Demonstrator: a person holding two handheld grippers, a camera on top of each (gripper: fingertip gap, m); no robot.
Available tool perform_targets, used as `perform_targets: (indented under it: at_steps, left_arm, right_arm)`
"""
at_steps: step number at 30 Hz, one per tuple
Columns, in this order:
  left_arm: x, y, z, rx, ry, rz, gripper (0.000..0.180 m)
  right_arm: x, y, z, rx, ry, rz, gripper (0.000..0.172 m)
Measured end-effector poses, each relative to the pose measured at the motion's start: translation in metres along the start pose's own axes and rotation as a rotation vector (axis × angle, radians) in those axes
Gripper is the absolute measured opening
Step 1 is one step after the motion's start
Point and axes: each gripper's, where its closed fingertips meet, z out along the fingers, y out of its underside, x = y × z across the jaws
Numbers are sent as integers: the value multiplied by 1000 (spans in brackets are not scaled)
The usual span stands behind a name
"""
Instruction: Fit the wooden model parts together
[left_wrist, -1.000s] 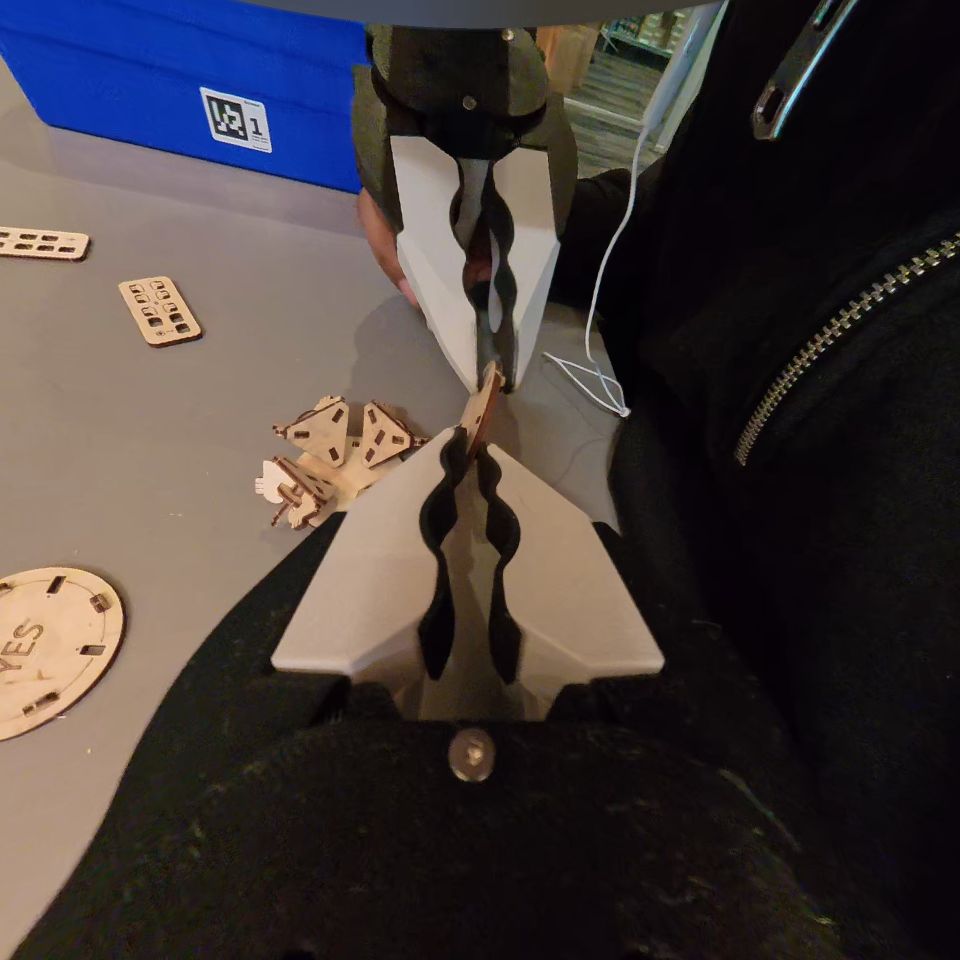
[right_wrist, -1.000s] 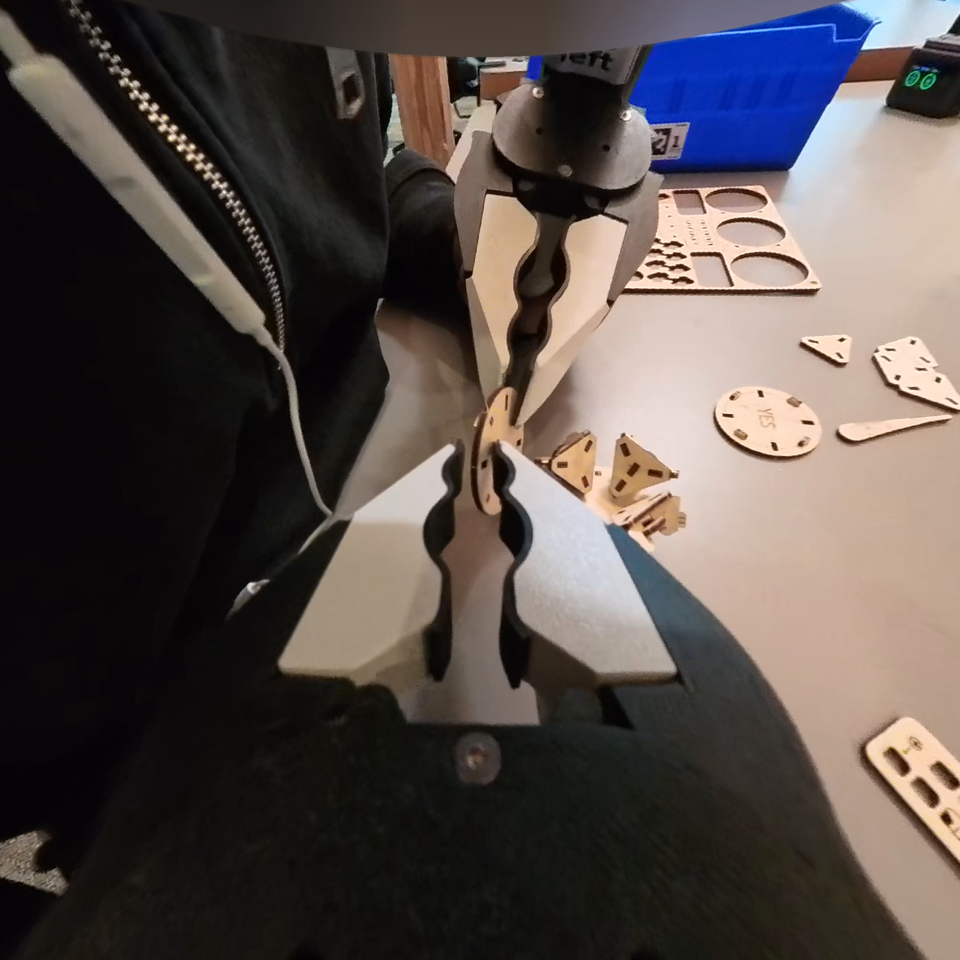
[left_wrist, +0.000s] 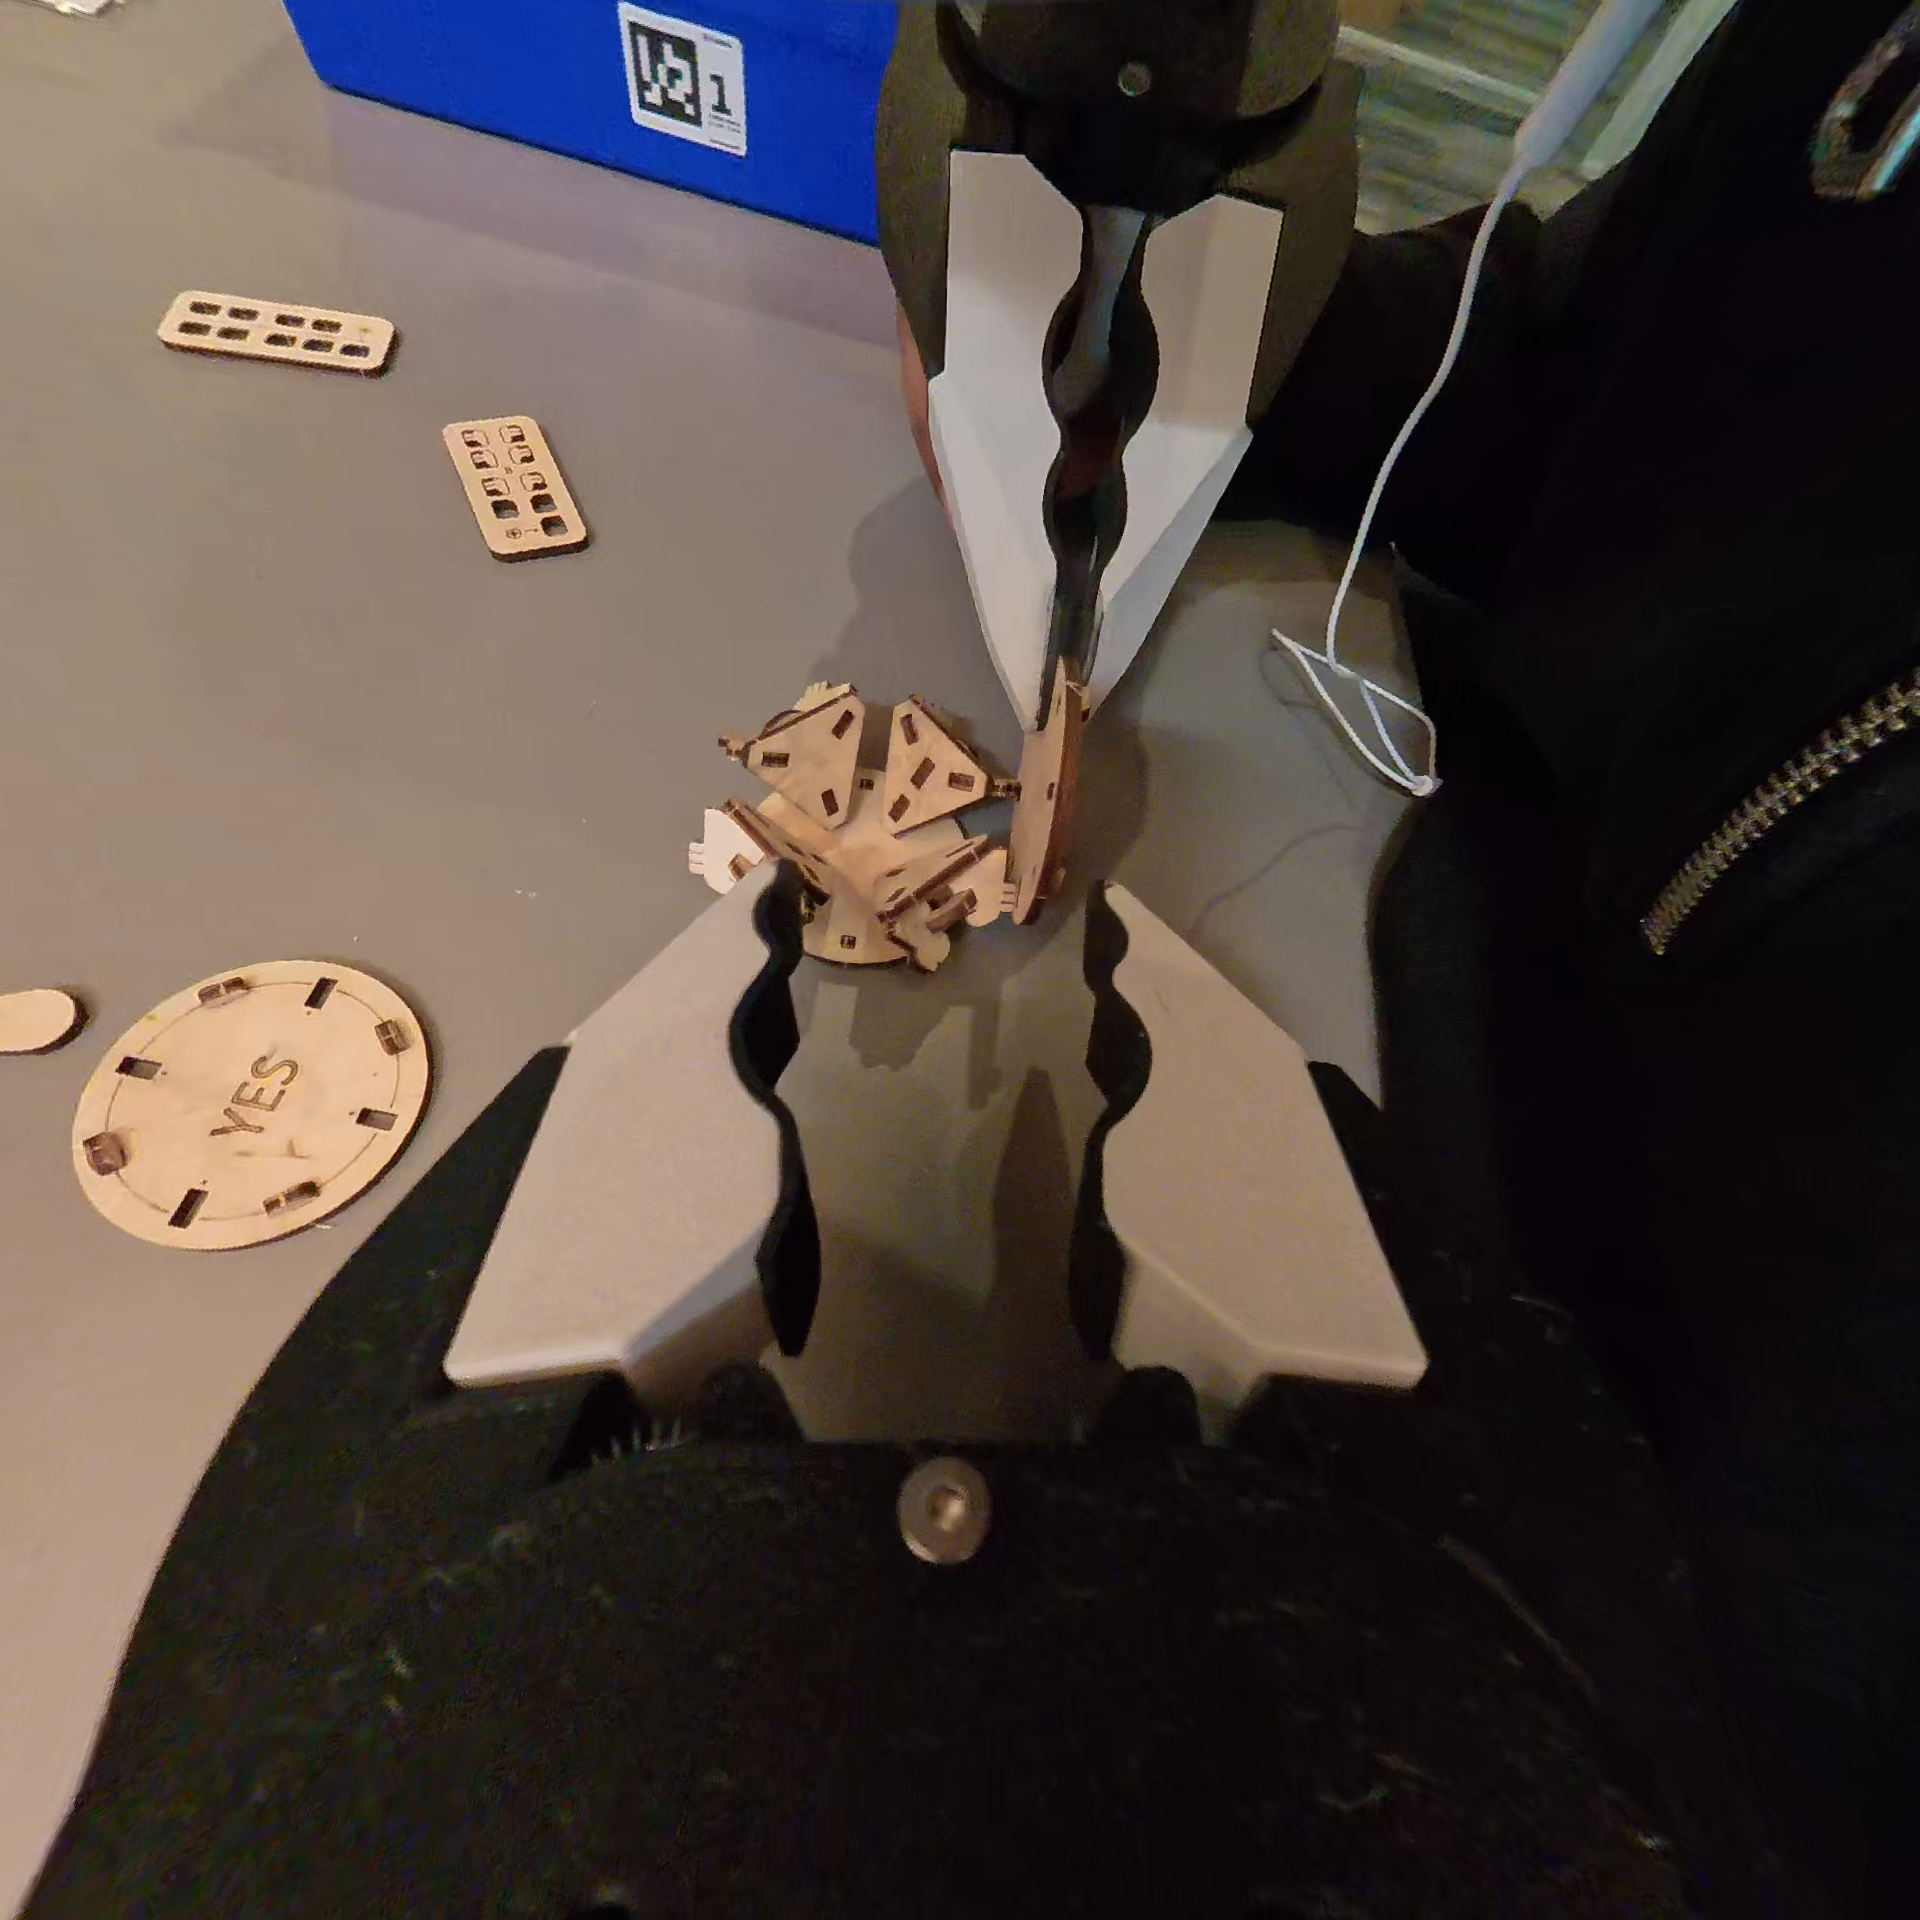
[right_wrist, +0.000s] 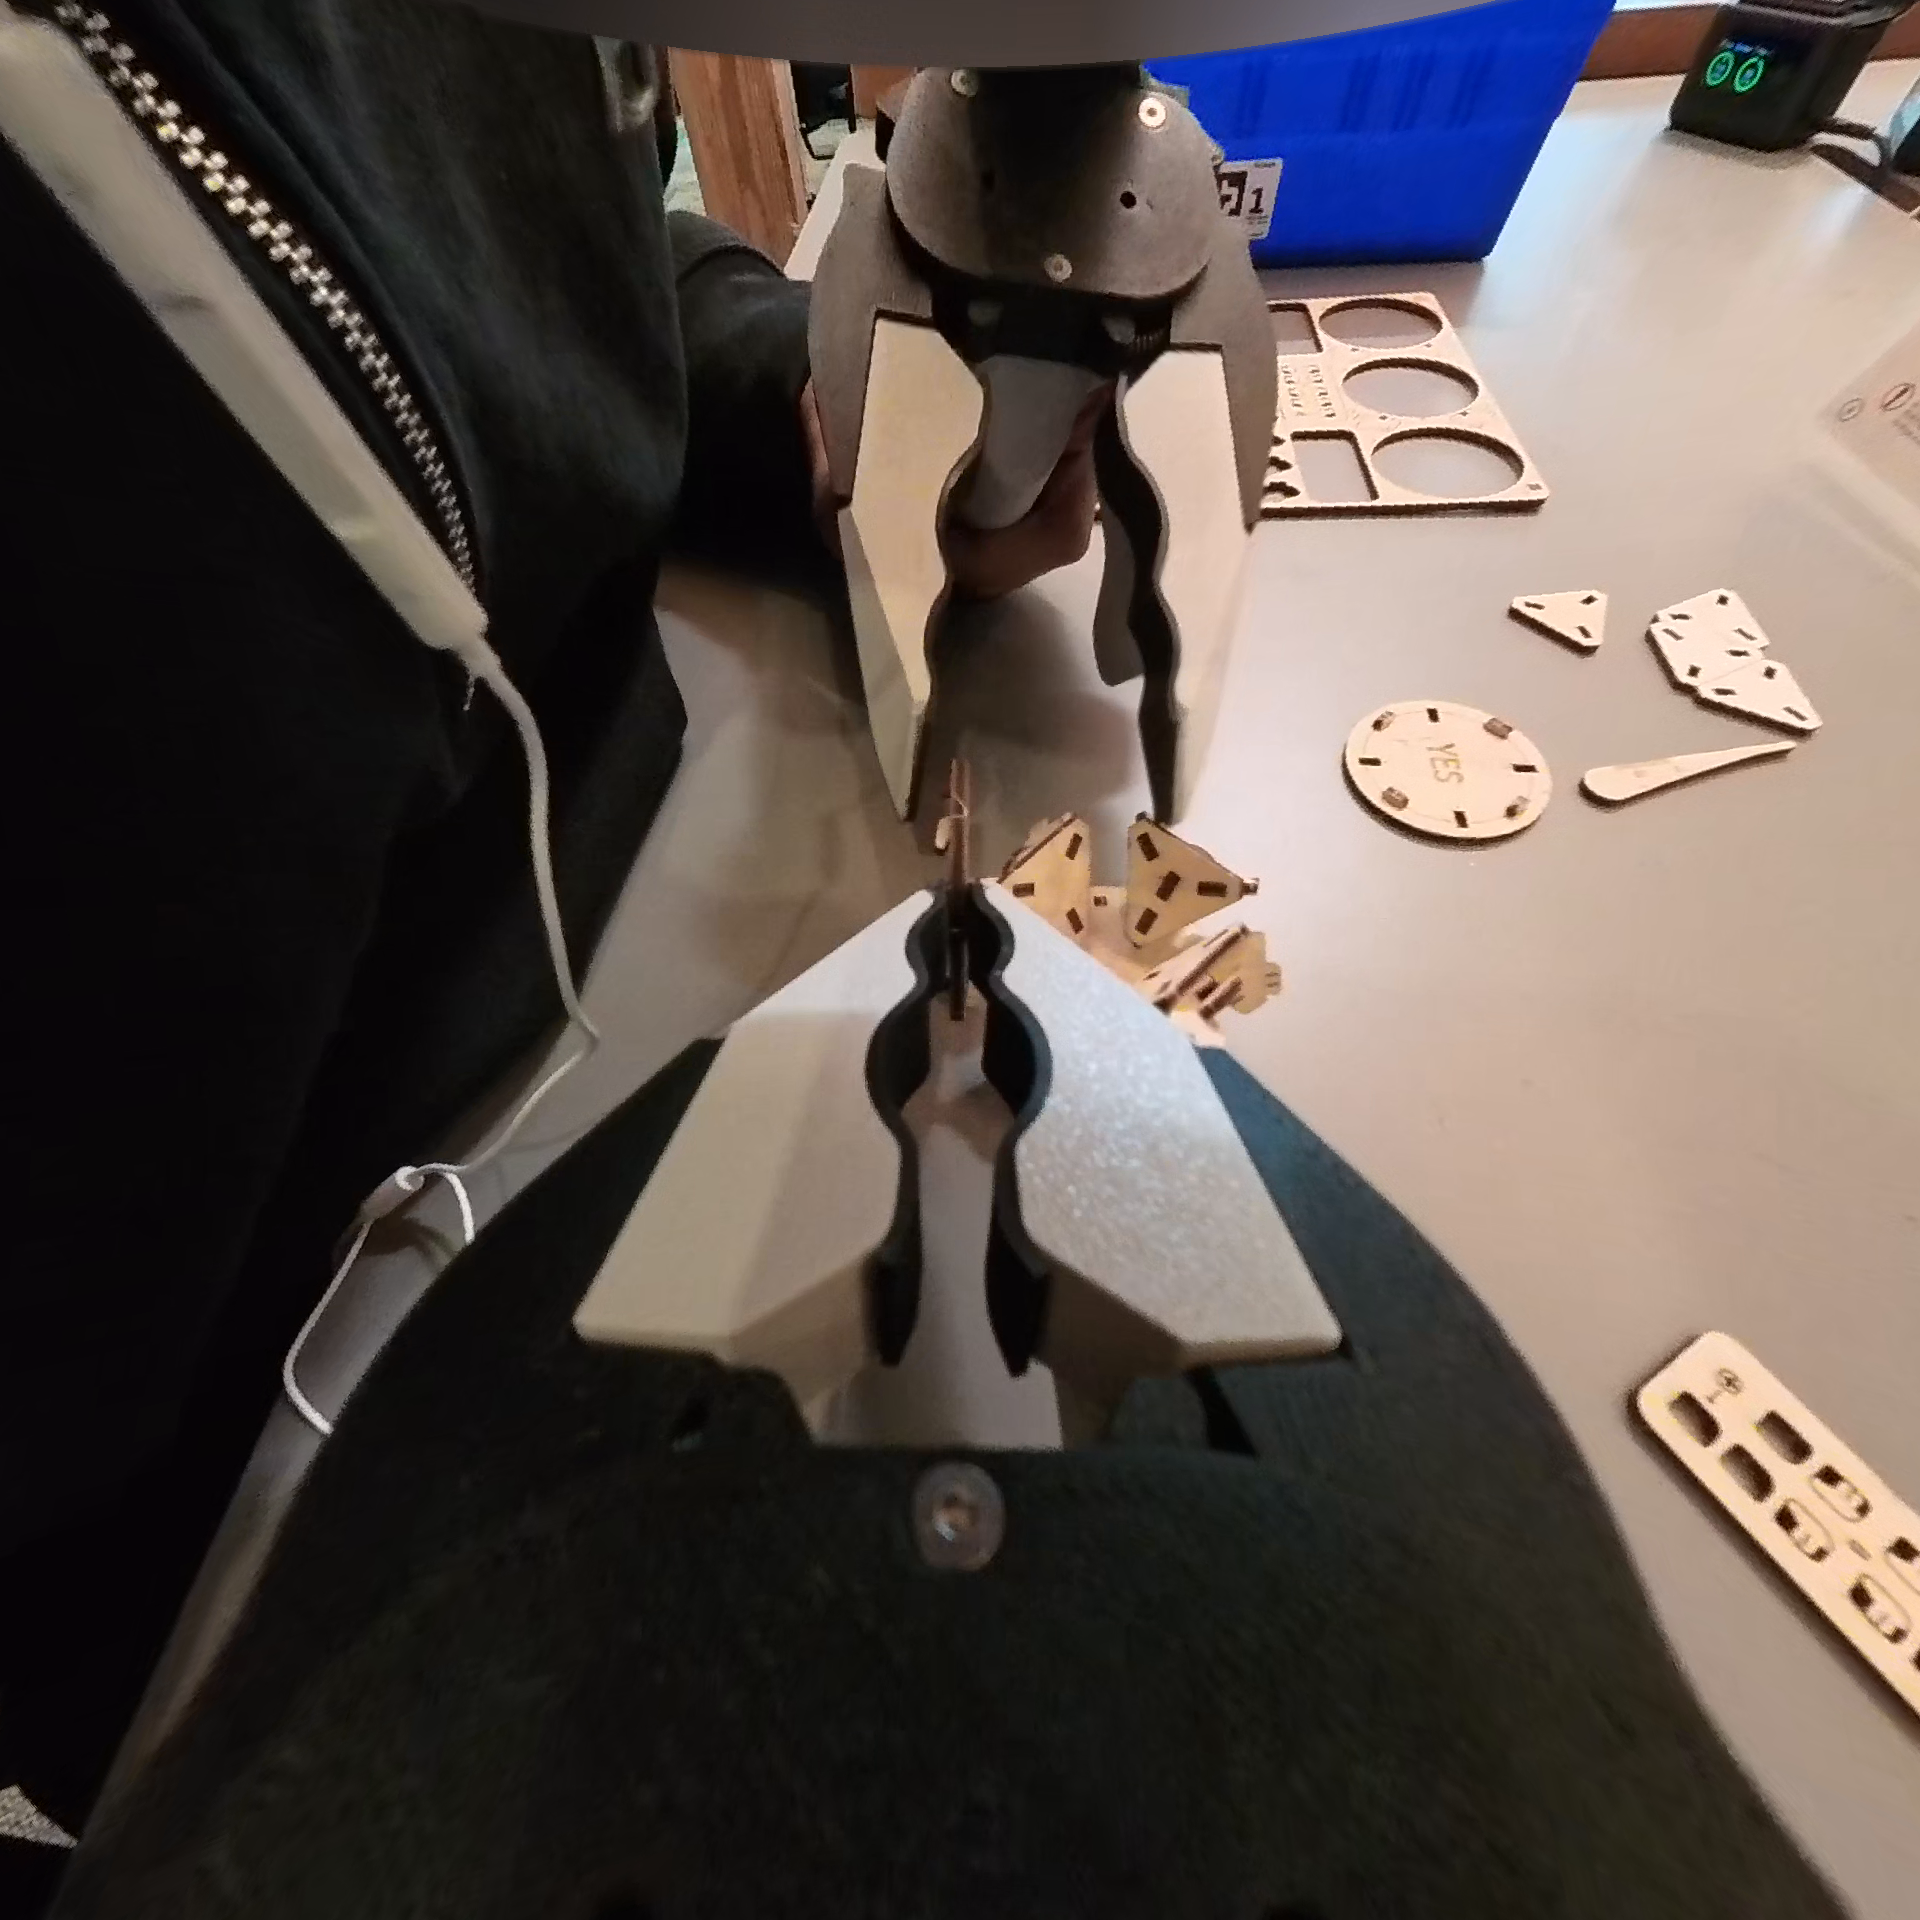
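Fingers of the right gripper (right_wrist: 956, 914) press together on a thin wooden disc (left_wrist: 1049, 800), held on edge at centre frame in the left wrist view; the left gripper (left_wrist: 935, 914) stands spread wide with nothing between its pads, just below a wooden assembly (left_wrist: 862, 831) of slotted triangles lying on the grey table (left_wrist: 260, 675); the disc's lower edge sits just beside that assembly; a round wooden plate (left_wrist: 249, 1101) lies at lower left; a blue bin (left_wrist: 520, 83) fills the upper left.
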Motion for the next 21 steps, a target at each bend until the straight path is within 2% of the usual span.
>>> perform_targets:
  at_steps: [10,21]
  left_arm:
    - [0,-9,-6,61,-21,74,44]
    - [6,5,13,-81,-2,100,47]
  right_arm:
    - [2,5,-2,-28,12,16,0]
    - [4,7,-2,-40,22,17,0]
